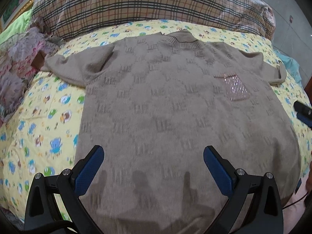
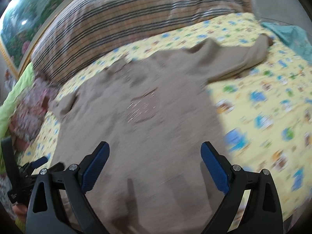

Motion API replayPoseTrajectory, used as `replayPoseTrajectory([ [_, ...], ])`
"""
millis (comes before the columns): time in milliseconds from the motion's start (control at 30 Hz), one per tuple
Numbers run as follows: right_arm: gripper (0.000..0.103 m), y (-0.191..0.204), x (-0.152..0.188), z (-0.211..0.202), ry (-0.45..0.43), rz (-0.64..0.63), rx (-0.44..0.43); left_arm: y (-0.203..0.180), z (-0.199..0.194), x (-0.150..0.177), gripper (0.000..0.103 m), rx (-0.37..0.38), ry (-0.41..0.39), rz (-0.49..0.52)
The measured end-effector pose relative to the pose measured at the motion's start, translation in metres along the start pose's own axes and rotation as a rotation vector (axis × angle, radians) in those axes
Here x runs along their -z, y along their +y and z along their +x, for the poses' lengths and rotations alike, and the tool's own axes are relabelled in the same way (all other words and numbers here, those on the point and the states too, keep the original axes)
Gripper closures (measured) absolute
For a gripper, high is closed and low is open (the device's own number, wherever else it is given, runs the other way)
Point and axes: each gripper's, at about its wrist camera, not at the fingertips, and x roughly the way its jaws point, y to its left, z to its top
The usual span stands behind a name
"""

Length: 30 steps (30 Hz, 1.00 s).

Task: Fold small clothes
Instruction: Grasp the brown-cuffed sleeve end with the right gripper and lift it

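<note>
**Taupe knit spread flat, both grippers wide above its hem**

Taupe wool covers most of both views: a short-sleeved knitted sweater lies front-up and spread flat on a yellow bedsheet printed with small cartoon animals. Its ribbed collar points away from the cameras toward a plaid quilt bunched along the far side of the bed. A sparkly chest pocket sits on the garment's right half as seen from the left wrist camera. Both sleeves stretch outward — the left sleeve reaches toward a crumpled floral fabric at the bed's edge.

The left gripper hovers over the lower part of the sweater, blue-padded fingers spread wide and holding nothing; their shadows fall on the knit below. The right gripper is likewise wide apart and empty above the sweater's lower right portion — this view is motion-blurred. A teal cloth lies beyond the far sleeve.
</note>
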Motion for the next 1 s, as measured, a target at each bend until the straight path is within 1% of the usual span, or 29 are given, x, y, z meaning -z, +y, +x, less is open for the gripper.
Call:
replayPoseTrajectory([
  [133,0.008,-0.044,-0.038,-0.003,-0.04,0.066,0.081,0.001,0.008,-0.024,0.001,0.017,-0.009,-0.008],
  [233,0.008,-0.08,-0.067,-0.004,-0.066,0.127,0.122,0.004,0.017,-0.046,0.001,0.014,-0.018,-0.015],
  [333,0.008,-0.119,-0.097,-0.003,-0.103,0.181,0.193,0.013,0.026,-0.072,0.001,0.031,-0.039,-0.043],
  [467,0.008,-0.167,-0.135,0.006,-0.123,0.249,0.275,0.025,0.04,-0.1,0.001,0.054,-0.05,-0.081],
  [533,0.008,-0.191,-0.154,0.015,-0.116,0.278,0.296,0.028,0.05,-0.114,0.001,0.056,-0.043,-0.093],
  [567,0.008,-0.201,-0.165,0.023,-0.106,0.281,0.315,0.028,0.057,-0.12,0.001,0.045,-0.034,-0.092],
  [667,0.008,-0.221,-0.19,0.043,-0.084,0.256,0.381,0.026,0.076,-0.136,0.001,0.013,-0.02,-0.077],
  [767,0.008,-0.241,-0.213,0.069,-0.052,0.248,0.446,0.024,0.096,-0.141,0.001,-0.029,0.008,-0.065],
  [833,0.008,-0.256,-0.222,0.088,-0.018,0.273,0.486,0.025,0.105,-0.141,0.001,-0.018,0.022,-0.069],
  [900,0.009,-0.268,-0.227,0.104,0.01,0.271,0.521,0.024,0.114,-0.14,0.001,-0.018,0.036,-0.068],
  [933,0.014,-0.276,-0.227,0.112,0.023,0.27,0.534,0.024,0.119,-0.139,0.001,-0.019,0.044,-0.063],
  [967,0.025,-0.281,-0.227,0.117,0.032,0.268,0.534,0.023,0.125,-0.138,0.001,-0.019,0.055,-0.06],
  [1000,0.033,-0.285,-0.226,0.121,0.042,0.264,0.535,0.022,0.129,-0.136,0.001,-0.019,0.066,-0.059],
])
